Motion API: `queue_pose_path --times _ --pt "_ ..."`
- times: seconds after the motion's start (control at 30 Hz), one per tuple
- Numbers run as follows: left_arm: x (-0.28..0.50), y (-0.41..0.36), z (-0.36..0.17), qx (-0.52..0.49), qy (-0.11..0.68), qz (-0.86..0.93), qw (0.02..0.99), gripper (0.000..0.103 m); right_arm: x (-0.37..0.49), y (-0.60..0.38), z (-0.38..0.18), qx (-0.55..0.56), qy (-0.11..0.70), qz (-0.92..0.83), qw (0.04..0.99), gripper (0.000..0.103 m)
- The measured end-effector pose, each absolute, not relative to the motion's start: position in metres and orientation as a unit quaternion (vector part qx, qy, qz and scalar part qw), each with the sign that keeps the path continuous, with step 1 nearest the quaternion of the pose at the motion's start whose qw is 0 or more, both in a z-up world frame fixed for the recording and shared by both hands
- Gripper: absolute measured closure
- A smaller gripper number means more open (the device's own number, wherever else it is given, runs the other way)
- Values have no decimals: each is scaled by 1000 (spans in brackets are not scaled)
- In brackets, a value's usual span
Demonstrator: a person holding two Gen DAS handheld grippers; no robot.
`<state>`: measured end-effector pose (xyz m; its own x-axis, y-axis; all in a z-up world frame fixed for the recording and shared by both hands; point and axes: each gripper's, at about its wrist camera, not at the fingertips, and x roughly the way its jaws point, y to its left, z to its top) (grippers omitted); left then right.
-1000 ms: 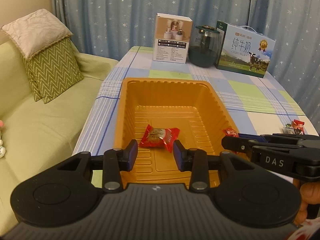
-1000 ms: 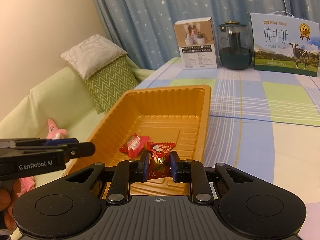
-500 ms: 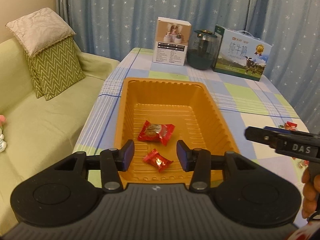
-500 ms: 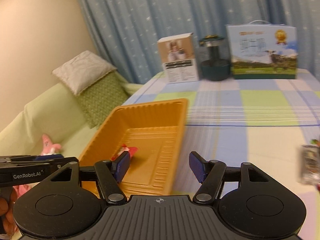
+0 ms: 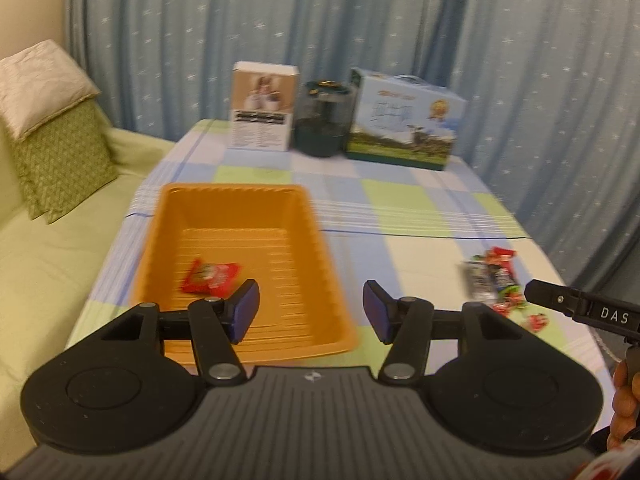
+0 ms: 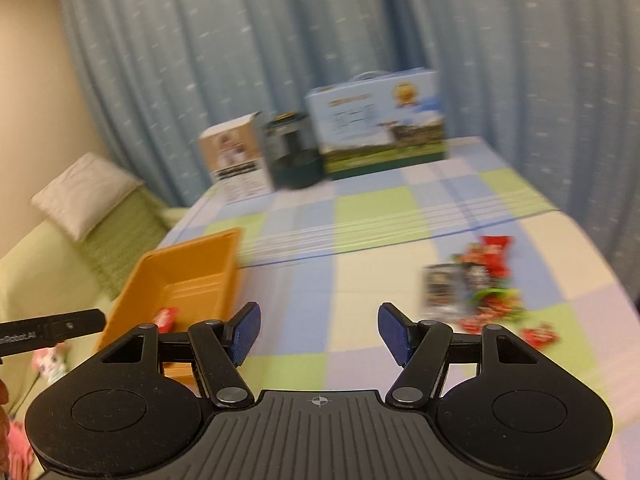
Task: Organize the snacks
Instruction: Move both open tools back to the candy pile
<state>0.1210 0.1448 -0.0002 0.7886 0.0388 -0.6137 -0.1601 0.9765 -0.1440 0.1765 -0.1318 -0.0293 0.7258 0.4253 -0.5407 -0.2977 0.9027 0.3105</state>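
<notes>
The orange tray [image 5: 240, 196] stands on the left of the checked table, with a red snack packet [image 5: 210, 278] lying in it. My left gripper [image 5: 311, 314] hovers above the tray's near right corner. Its jaws are opening and nothing is between them. In the right wrist view the tray [image 6: 192, 248] is at the lower left, with the red packet [image 6: 167, 316] showing inside. My right gripper [image 6: 320, 332] is open and empty over bare tablecloth. A pile of loose snacks [image 6: 476, 284] lies ahead to its right. That pile [image 5: 494, 276] also shows in the left wrist view.
A white box [image 5: 264, 106], a dark jar [image 5: 324, 120] and a milk carton [image 5: 404, 120] line the table's far edge before a blue curtain. A green sofa with cushions [image 5: 52, 140] runs along the left. The table's right edge curves close behind the pile.
My right gripper let go of a red candy in the tray, opened and swung right towards the snack pile. My left gripper rose, drew back to the right, and its jaws widened.
</notes>
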Motion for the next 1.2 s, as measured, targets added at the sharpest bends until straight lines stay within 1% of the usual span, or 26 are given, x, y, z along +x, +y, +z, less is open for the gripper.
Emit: queue_pose_path --times 0.27,0.53,0.77,1.0,1.13,1.2 --pt "137 79 5 -87 321 -6 943 41 165 -214 -17 111 305 119 938 38" --pt "154 28 -4 -70 332 -48 939 34 157 -273 -31 105 314 68 941 38" --pt "171 -6 -29 -57 346 -86 932 34 160 -299 -55 99 336 62 935 38" --pt "194 -38 -60 -34 365 -129 921 36 182 -306 -84 78 355 87 928 38" --pt "211 -54 -84 -22 378 -153 913 44 199 -304 -103 55 364 112 923 38" --pt "218 -62 -95 -15 384 -163 909 46 208 -302 -113 38 367 125 921 38"
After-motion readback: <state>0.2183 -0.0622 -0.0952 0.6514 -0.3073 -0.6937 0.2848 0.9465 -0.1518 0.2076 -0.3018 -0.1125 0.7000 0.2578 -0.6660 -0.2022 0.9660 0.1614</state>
